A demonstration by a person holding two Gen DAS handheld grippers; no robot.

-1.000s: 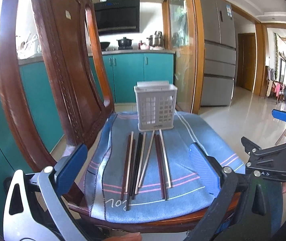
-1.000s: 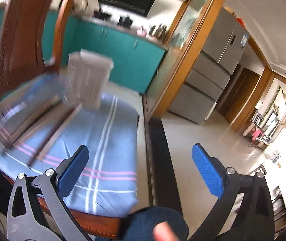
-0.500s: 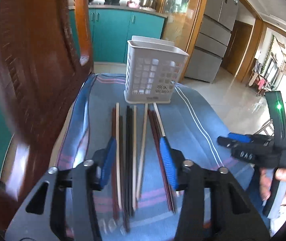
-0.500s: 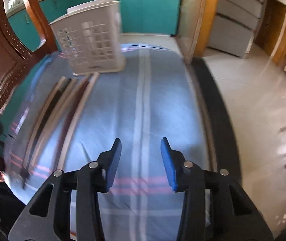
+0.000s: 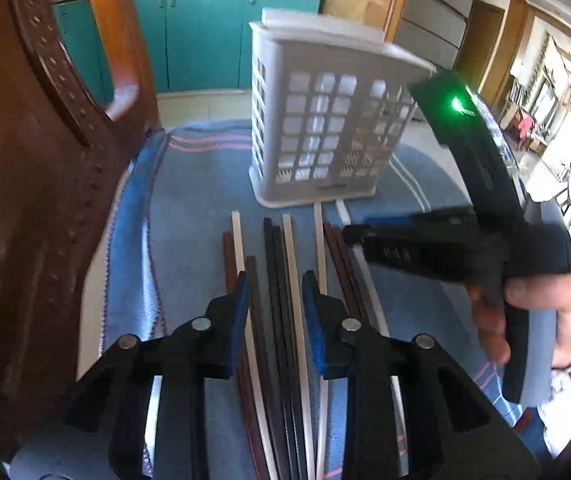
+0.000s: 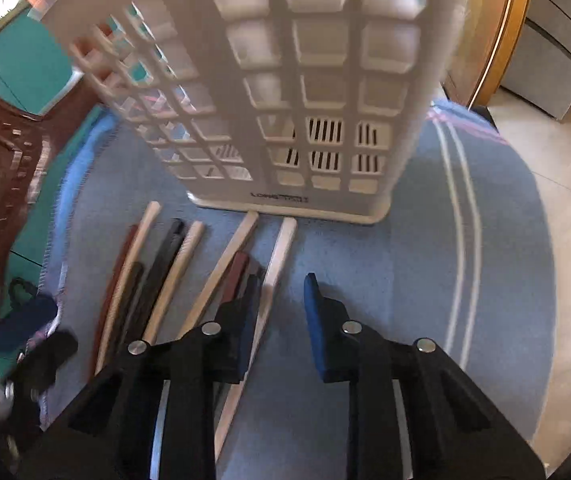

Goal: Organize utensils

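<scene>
Several dark and pale chopsticks (image 5: 285,256) (image 6: 165,264) lie side by side on a blue cloth, in front of a white slotted basket (image 5: 325,120) (image 6: 285,80). My left gripper (image 5: 275,284) hovers over the middle of the row. Its jaws are closing, with the black chopsticks and one pale chopstick in the gap, and the pads are not touching them. My right gripper (image 6: 281,284) (image 5: 351,234) hangs over the right end of the row. Its jaws are closing too. The rightmost pale chopstick (image 6: 283,240) runs just inside its left finger, untouched as far as I can see.
The cloth (image 5: 189,200) (image 6: 405,260) covers the seat of a carved wooden chair, whose back (image 5: 25,160) rises close on the left. A hand (image 5: 545,312) holds the right gripper's handle. Teal cabinets (image 5: 205,32) stand behind, and tiled floor (image 6: 565,208) lies to the right.
Both grippers have moved in over the seat and tipped down toward the chopsticks. Their jaws have narrowed from wide open. The basket now looms much closer in the right wrist view.
</scene>
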